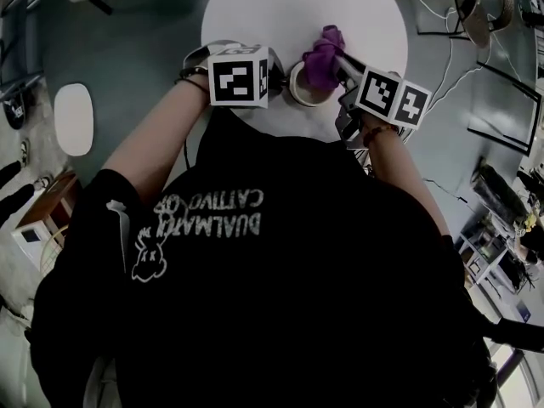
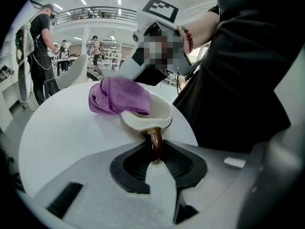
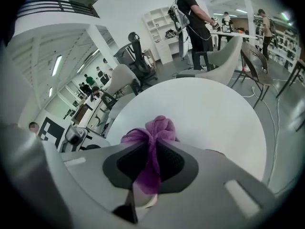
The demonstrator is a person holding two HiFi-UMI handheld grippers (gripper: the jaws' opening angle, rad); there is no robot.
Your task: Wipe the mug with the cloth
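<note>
A cream mug (image 1: 304, 83) stands near the front edge of the round white table (image 1: 255, 7). Its brown handle (image 2: 155, 142) is pinched between the pads of my left gripper (image 2: 155, 151), so that gripper is shut on the mug. A purple cloth (image 1: 325, 55) lies bunched over the mug's rim (image 2: 147, 120), partly inside it. My right gripper (image 3: 151, 163) is shut on the cloth (image 3: 153, 142), with folds squeezed between its pads. In the head view the right gripper (image 1: 344, 70) sits at the mug's right and the left gripper (image 1: 276, 79) at its left.
The person's black-shirted torso fills the lower head view, right against the table's near edge. Chairs (image 3: 224, 56) and other people (image 3: 193, 18) stand beyond the far side of the table. Cables (image 1: 450, 75) run over the floor at the right.
</note>
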